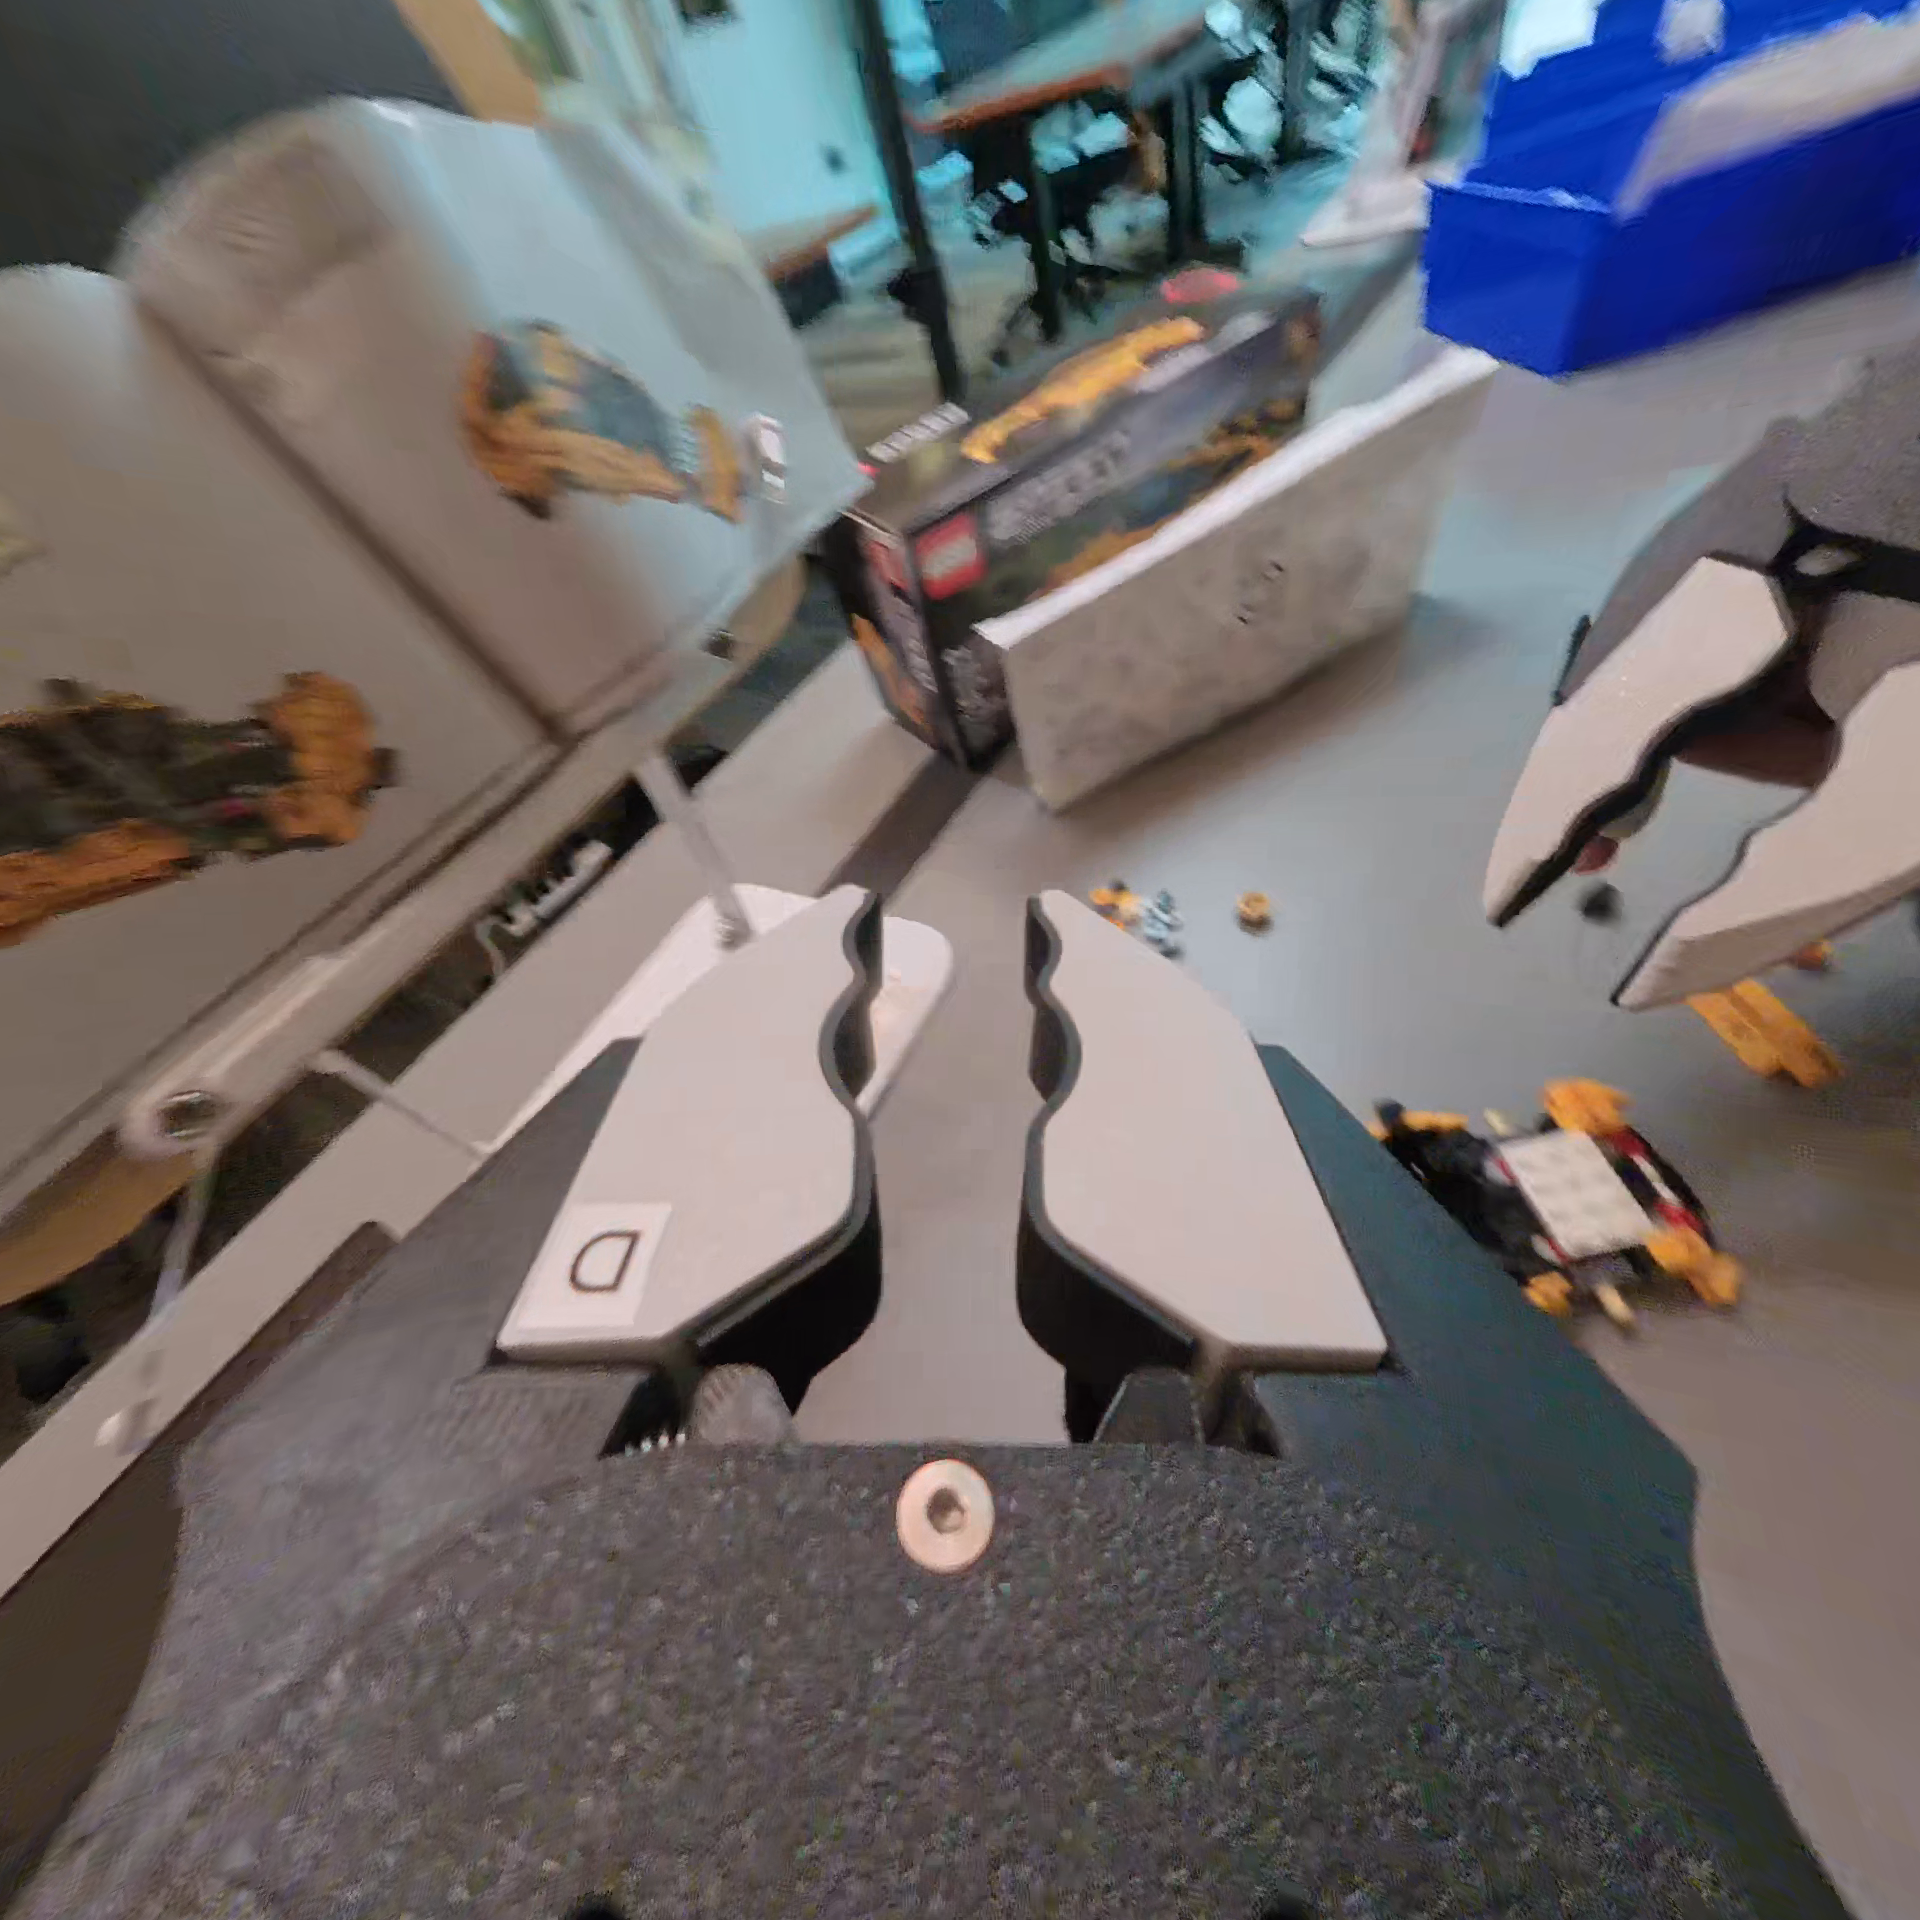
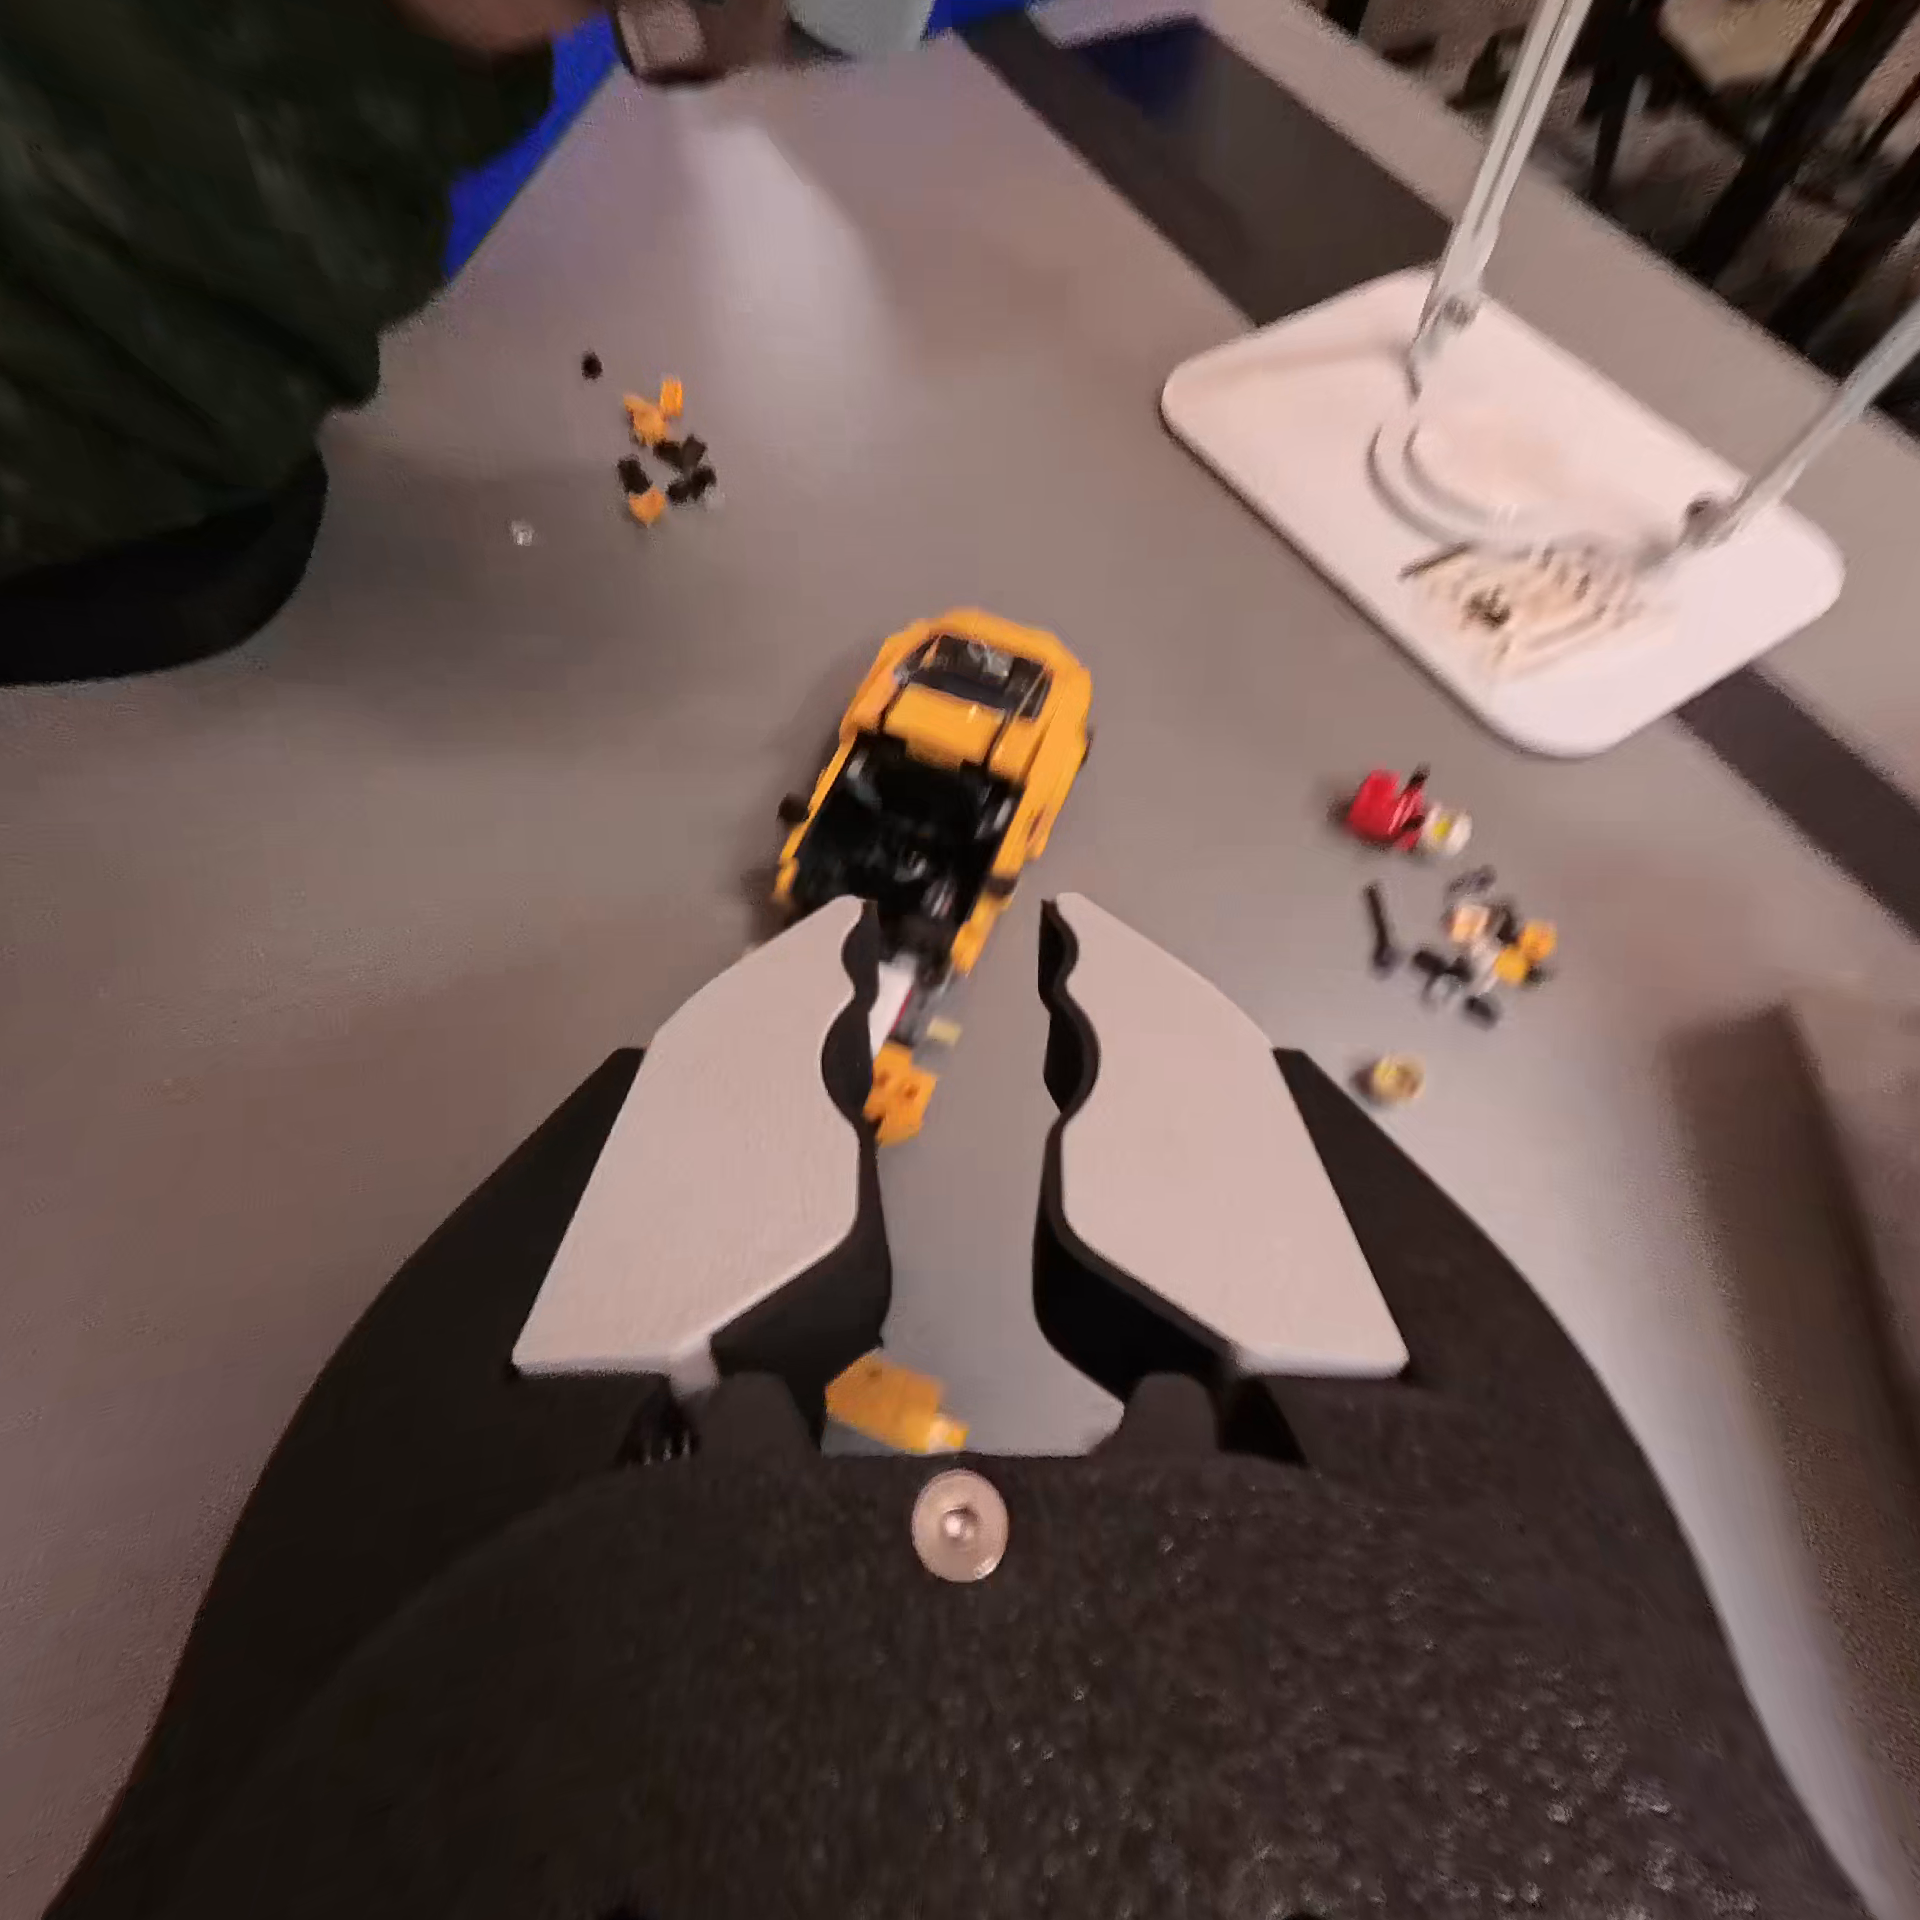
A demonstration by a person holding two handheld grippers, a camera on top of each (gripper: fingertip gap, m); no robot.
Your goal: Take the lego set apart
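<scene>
A yellow and black lego car (image 2: 956,748), partly stripped, lies on the grey table (image 2: 312,987). My right gripper (image 2: 951,914) is open and hovers over the car's near end. The car's white, red and yellow end parts show between its fingers. A loose yellow piece (image 2: 894,1403) lies below the finger bases. In the left wrist view the car (image 1: 1558,1195) is to the right, with the right gripper (image 1: 1558,956) above and beyond it. My left gripper (image 1: 951,914) is open and empty, left of the car.
Loose small parts lie in piles (image 2: 660,447) (image 2: 1455,945), with a red piece (image 2: 1387,805) and a gold round piece (image 2: 1392,1075). A white stand base (image 2: 1507,499) holds the booklet (image 1: 312,468). Behind are the lego box (image 1: 1081,488), a white foam block (image 1: 1226,613) and a blue bin (image 1: 1662,208). A dark sleeve (image 2: 156,312) is at far left. About 15 centimeters separates my left fingertips from my right. The gold round piece (image 2: 1392,1075) is about 12 centimeters from my right fingertips and 20 centimeters from my left.
</scene>
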